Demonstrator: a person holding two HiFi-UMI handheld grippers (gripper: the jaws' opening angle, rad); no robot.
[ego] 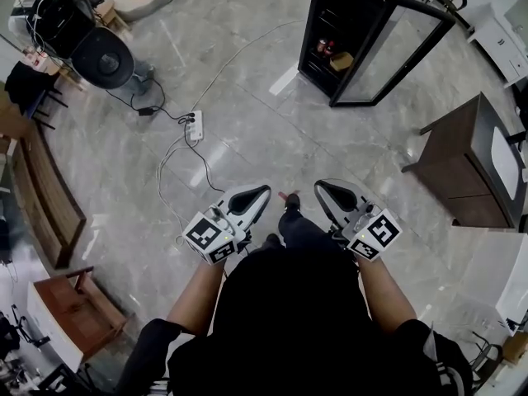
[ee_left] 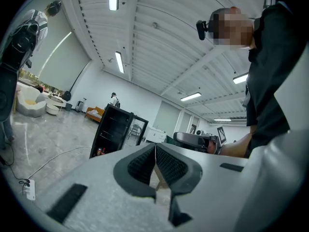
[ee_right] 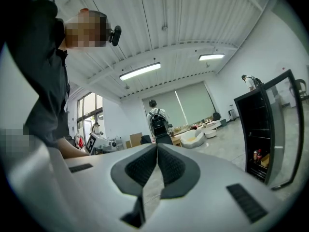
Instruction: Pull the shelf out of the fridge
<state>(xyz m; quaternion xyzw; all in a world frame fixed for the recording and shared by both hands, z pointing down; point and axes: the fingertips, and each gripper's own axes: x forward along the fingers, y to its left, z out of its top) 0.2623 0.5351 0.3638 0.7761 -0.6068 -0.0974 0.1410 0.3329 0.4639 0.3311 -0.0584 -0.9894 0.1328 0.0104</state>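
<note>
I find the left tongs (ego: 257,195) closed tight, holding nothing; the right tongs (ego: 330,190) likewise closed and empty. The fridge (ego: 363,7) stands well ahead, to their right, its door (ego: 398,52) open; a low shelf (ego: 332,54) inside carries red cans (ego: 323,46) and a tan box (ego: 341,60).

Black top (ego: 297,320); white left claw (ego: 262,191), right claw (ego: 322,186); black-white marker cubes (ego: 208,239).

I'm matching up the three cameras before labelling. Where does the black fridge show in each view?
Head view: fridge at the upper right, its door swung open.
Left gripper view: fridge left of centre, far across the floor.
Right gripper view: fridge at the right edge, seen from its open side.
Shared landmark: the red drinks low inside it.
</note>
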